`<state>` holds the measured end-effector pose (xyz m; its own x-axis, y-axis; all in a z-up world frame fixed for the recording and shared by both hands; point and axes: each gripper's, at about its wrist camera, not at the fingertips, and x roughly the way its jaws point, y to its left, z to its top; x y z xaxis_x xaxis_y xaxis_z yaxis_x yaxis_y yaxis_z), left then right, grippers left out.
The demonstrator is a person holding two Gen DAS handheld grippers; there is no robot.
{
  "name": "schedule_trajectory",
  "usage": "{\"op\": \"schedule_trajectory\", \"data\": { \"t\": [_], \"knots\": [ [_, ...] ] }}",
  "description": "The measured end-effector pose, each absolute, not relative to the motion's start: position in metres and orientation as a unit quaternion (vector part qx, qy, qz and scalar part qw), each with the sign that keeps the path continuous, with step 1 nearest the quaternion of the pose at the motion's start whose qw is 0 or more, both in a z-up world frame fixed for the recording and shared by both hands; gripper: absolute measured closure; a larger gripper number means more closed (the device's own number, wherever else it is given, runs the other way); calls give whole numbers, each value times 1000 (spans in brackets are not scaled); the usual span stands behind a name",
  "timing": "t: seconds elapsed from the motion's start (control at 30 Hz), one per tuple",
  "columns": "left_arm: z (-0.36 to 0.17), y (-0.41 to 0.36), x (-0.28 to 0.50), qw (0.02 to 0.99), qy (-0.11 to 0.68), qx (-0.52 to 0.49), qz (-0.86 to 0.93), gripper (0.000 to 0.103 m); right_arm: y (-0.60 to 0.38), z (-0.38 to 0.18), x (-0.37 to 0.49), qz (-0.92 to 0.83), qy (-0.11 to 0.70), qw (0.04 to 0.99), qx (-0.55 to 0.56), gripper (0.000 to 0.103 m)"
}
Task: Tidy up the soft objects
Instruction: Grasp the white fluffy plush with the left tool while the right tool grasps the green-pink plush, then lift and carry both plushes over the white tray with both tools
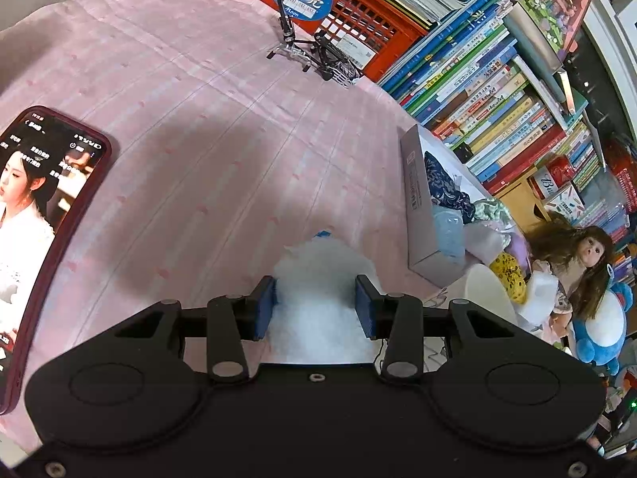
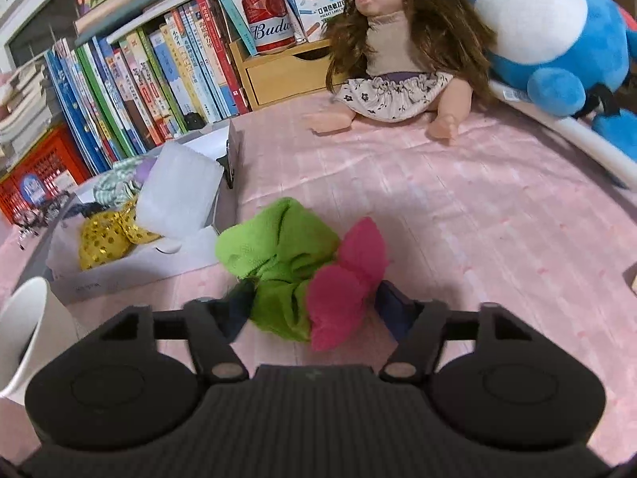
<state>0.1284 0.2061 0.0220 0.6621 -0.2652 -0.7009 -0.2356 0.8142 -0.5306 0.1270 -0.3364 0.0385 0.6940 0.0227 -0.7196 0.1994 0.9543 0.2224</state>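
My left gripper [image 1: 315,306] is shut on a white fluffy soft object [image 1: 318,279] and holds it over the pink bedsheet [image 1: 191,127]. My right gripper [image 2: 314,304] is shut on a green and pink cloth bundle [image 2: 294,267], just right of the white box [image 2: 119,275]. The box holds several soft items: a gold sequin piece [image 2: 104,239], a white padded piece [image 2: 179,195] and patterned fabrics [image 2: 119,183]. In the left wrist view the box [image 1: 418,207] stands to the right of the gripper.
A phone [image 1: 36,239] lies at the left. A small tripod [image 1: 310,51] and red crate [image 1: 358,12] stand at the back. Stacked books [image 1: 497,91], a doll [image 2: 398,47], a blue plush [image 2: 557,40], a white cup [image 2: 24,318] and a beer can [image 2: 268,20] surround the area.
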Motion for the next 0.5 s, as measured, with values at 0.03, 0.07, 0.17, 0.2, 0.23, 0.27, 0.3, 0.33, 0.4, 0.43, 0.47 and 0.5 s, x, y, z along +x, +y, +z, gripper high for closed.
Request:
{"op": "schedule_trajectory", "data": {
  "t": [0.03, 0.07, 0.17, 0.2, 0.23, 0.27, 0.3, 0.33, 0.4, 0.43, 0.47, 0.5],
  "knots": [
    [22, 206, 128, 859, 411, -305, -8, 63, -335, 39, 126, -47, 388, 910, 140, 45],
    [22, 206, 128, 860, 410, -304, -8, 64, -334, 40, 126, -46, 387, 911, 139, 47],
    [26, 203, 128, 863, 409, -295, -9, 64, -328, 45, 124, -50, 382, 915, 120, 52],
    [28, 202, 128, 865, 408, -292, -10, 65, -325, 47, 123, -51, 378, 918, 108, 53],
    [30, 201, 128, 867, 406, -288, -11, 65, -323, 50, 121, -52, 373, 921, 98, 53],
    [32, 200, 128, 869, 404, -285, -11, 65, -321, 54, 120, -52, 368, 924, 89, 53],
    [35, 199, 128, 872, 401, -281, -12, 65, -319, 57, 119, -52, 363, 927, 81, 53],
    [39, 198, 128, 874, 398, -277, -12, 65, -318, 61, 118, -51, 358, 929, 73, 53],
    [46, 195, 129, 880, 392, -270, -13, 65, -314, 69, 116, -51, 348, 935, 54, 53],
    [50, 194, 131, 881, 390, -267, -14, 65, -312, 73, 116, -51, 343, 937, 46, 53],
    [55, 192, 132, 884, 387, -263, -15, 65, -309, 76, 116, -51, 339, 939, 38, 53],
    [59, 189, 133, 886, 384, -259, -17, 65, -307, 80, 116, -50, 335, 940, 30, 53]
  ]
}}
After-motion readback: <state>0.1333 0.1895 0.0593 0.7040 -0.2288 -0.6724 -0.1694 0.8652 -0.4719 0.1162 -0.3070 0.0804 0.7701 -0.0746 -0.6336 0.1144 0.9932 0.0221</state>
